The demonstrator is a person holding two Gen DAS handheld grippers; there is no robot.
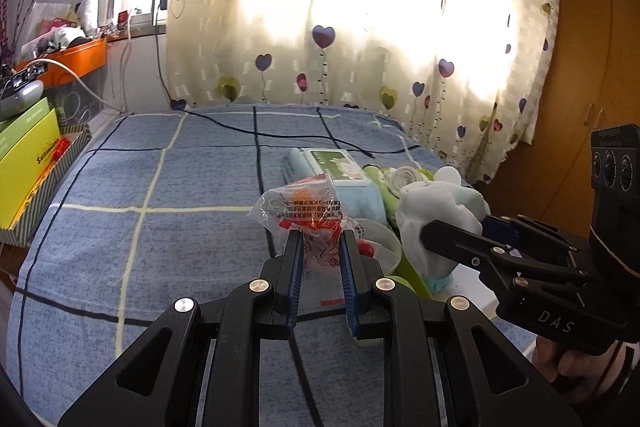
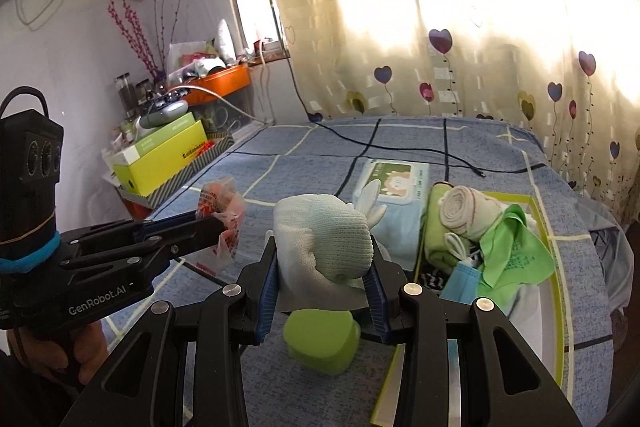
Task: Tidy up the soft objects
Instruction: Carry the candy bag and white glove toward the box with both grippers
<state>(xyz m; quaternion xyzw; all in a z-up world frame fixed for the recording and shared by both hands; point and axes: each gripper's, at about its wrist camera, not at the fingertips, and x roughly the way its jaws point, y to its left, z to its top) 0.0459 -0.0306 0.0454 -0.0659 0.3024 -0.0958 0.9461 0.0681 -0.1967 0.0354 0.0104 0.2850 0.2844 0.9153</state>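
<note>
Beside the green tray [image 2: 548,227], my right claw [image 2: 324,291] grips limp white gloves [image 2: 324,235] mid-bundle; left claw [image 1: 320,267] pinches a crinkly, slippery plastic packet [image 1: 304,215].

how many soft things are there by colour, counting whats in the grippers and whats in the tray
White: 1, the knit glove in the right gripper
Clear with red print: 1, the plastic bag in the left gripper
Green: 2, the folded towel and the cloth in the tray
Beige: 1, the rolled cloth
Blue: 1, the face mask
Total: 6
</note>
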